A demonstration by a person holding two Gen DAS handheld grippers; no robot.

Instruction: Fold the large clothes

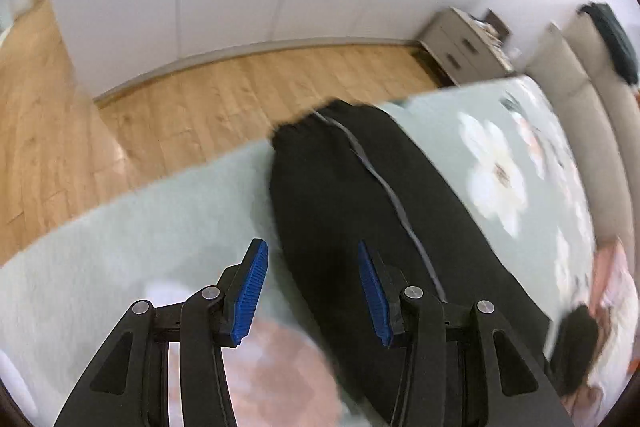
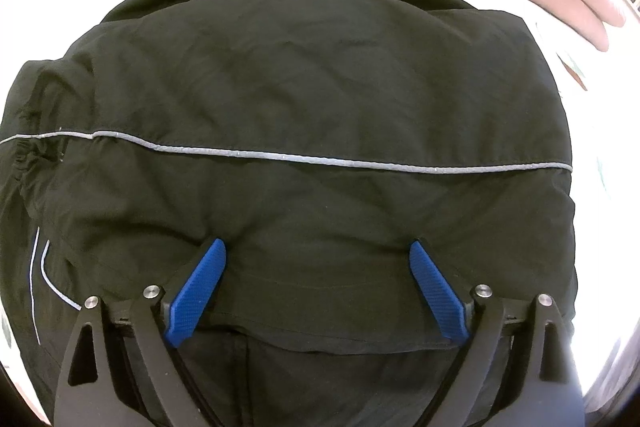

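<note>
We have the black jacket (image 2: 304, 99) lying flat on the bed (image 1: 120, 235), hood away from us in the right wrist view, one sleeve (image 2: 320, 155) already laid across the body with its grey piping running side to side. Our right gripper (image 2: 318, 291) hangs just above that folded part near the hem, its jaws spread wide with nothing pinched between them; the cloth only shows behind the blue pads (image 2: 196, 295).

Our left gripper (image 1: 314, 291) is half open and empty, pointing down over the other sleeve (image 1: 360, 195). That sleeve stretches straight ahead from the left gripper, its long axis running away toward the cuff (image 1: 308, 123) at the bed's edge, the wooden floor (image 1: 240, 99) beyond. One pad sits over the black cloth, the other over the bedcover beside it.

So we judge the left hand to be the nearer one for this sleeve, which is probably the next part to fold in.
</note>
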